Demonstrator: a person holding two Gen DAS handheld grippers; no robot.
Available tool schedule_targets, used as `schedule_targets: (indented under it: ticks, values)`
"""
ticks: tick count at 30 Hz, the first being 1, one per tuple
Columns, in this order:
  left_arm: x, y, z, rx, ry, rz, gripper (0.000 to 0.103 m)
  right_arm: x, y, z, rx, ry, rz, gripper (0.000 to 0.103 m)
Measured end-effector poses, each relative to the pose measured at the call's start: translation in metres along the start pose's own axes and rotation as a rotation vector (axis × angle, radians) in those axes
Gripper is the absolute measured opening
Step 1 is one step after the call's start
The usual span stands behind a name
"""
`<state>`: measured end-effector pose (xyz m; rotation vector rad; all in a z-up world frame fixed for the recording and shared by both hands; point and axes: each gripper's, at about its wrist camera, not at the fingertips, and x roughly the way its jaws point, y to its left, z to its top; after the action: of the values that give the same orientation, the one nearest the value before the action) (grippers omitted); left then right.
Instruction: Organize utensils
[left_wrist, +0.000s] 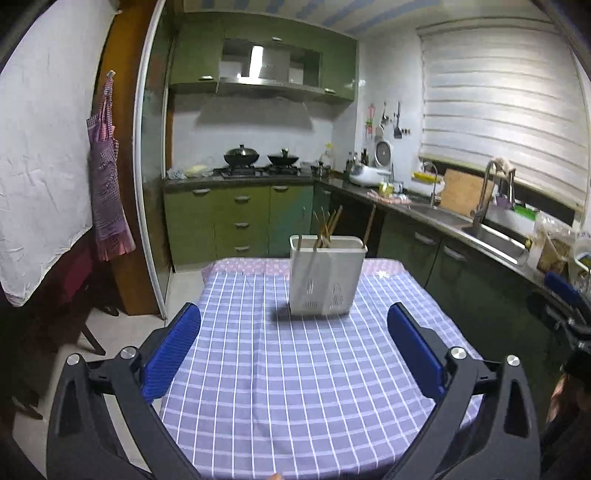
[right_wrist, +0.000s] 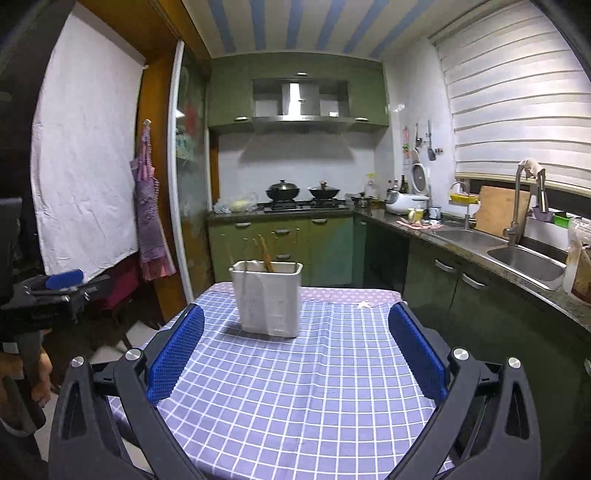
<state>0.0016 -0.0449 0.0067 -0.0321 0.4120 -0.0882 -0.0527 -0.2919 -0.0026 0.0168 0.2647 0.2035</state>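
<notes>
A white plastic utensil holder (left_wrist: 327, 277) stands upright on the blue checked tablecloth (left_wrist: 295, 387), toward the table's far end. Several wooden chopsticks (left_wrist: 327, 225) stick out of its top. It also shows in the right wrist view (right_wrist: 269, 299), with chopsticks (right_wrist: 265, 253) inside. My left gripper (left_wrist: 293, 314) is open and empty, held above the table short of the holder. My right gripper (right_wrist: 295, 314) is open and empty, also short of the holder. The left gripper shows at the far left of the right wrist view (right_wrist: 55, 288).
The table (right_wrist: 295, 406) stands in a kitchen. Green cabinets and a counter with a steel sink (right_wrist: 524, 258) run along the right. A stove with two woks (right_wrist: 303, 194) is at the back. A purple apron (left_wrist: 107, 177) hangs on the left wall.
</notes>
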Motion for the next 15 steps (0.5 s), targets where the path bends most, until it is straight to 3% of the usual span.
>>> schedule_targets:
  ticks: [4, 15]
  values:
    - [-0.001, 0.006, -0.007, -0.019, 0.040, 0.000, 0.096, -0.011, 0.000, -0.002, 0.021, -0.003, -0.002, 0.098]
    - [-0.010, 0.015, -0.010, -0.037, 0.050, 0.018, 0.096, -0.011, 0.004, -0.004, 0.016, 0.003, -0.031, 0.098]
